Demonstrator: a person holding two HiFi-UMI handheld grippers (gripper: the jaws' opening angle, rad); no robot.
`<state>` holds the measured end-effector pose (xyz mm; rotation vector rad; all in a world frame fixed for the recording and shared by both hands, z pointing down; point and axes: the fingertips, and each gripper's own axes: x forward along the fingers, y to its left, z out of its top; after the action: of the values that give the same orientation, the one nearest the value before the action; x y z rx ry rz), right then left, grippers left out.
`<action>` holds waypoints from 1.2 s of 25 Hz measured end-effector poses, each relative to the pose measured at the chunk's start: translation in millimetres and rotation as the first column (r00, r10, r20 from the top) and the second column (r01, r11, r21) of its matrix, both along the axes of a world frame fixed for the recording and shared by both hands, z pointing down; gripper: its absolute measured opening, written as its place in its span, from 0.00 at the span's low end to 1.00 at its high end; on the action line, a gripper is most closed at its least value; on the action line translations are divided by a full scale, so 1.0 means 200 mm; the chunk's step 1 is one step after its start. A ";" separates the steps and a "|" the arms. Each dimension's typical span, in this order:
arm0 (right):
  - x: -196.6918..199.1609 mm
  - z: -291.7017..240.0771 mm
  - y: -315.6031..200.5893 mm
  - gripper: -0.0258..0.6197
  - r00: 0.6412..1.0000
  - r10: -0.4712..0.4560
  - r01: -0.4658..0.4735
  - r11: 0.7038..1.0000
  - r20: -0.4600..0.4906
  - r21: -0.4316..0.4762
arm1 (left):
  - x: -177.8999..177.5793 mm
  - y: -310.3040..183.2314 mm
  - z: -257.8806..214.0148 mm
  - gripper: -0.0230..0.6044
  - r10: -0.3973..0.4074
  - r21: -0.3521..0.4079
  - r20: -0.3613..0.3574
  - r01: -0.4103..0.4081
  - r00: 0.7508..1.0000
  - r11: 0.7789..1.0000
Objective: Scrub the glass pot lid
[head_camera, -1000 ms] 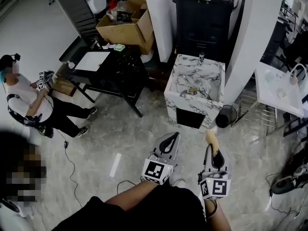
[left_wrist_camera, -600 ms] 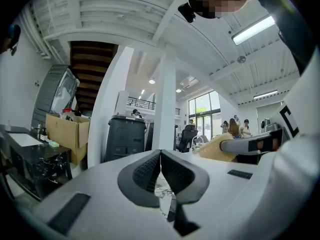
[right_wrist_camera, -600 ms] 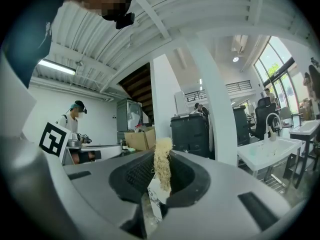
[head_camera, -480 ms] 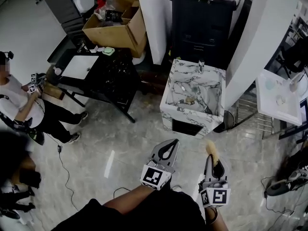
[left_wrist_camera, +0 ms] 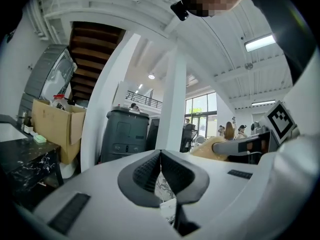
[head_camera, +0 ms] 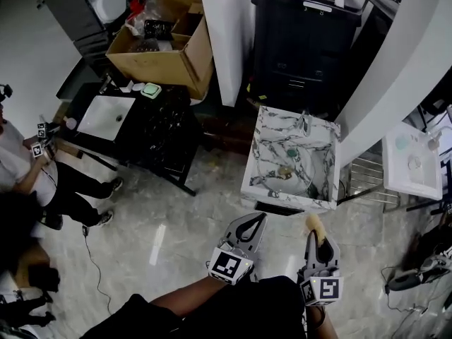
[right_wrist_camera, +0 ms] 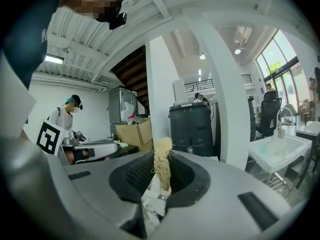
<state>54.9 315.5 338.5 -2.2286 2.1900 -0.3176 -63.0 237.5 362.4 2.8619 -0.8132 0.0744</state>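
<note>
A marble sink [head_camera: 261,182] stands ahead of me on the floor. In its basin lies a round glass pot lid [head_camera: 274,162], only faintly outlined. My left gripper [head_camera: 257,218] hovers short of the sink's near left corner, shut with nothing in it; its ribbed pads meet in the left gripper view [left_wrist_camera: 160,156]. My right gripper [head_camera: 314,233] is beside it, shut on a tan fibrous scrubber [head_camera: 311,222]. The scrubber [right_wrist_camera: 162,163] sticks up between the jaws in the right gripper view. Both grippers are clear of the sink.
Behind the sink stand a black bin [head_camera: 304,41] and a white pillar [head_camera: 229,34]. An open cardboard box [head_camera: 159,44] and a black table [head_camera: 162,129] are at the left, with a person [head_camera: 28,161] beyond. A white washbasin [head_camera: 413,162] is at the right.
The sink has come nearer and shows more from above as I moved toward it. Both grippers keep their pose, and the right one still holds the scrubber.
</note>
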 end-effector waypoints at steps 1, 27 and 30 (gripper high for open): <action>0.00 0.02 -0.03 0.15 1.000 0.006 -0.006 1.000 0.017 -0.007 | 0.00 -0.04 0.02 0.06 0.007 -0.007 -0.001 -0.007 1.000 1.000; 0.31 0.38 -0.95 0.15 0.943 -0.327 0.332 0.929 0.057 -0.162 | 0.33 -0.74 0.24 0.06 -0.197 -0.037 0.103 0.201 0.975 0.979; 0.33 0.47 -1.04 0.15 0.921 -0.381 0.389 0.902 0.080 -0.189 | 0.38 -0.79 0.32 0.06 -0.218 -0.061 0.123 0.227 0.968 0.972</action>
<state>120.4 107.9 431.7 -1.8244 2.6766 -0.6063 13.2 79.8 425.6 2.6971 -1.1240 0.2382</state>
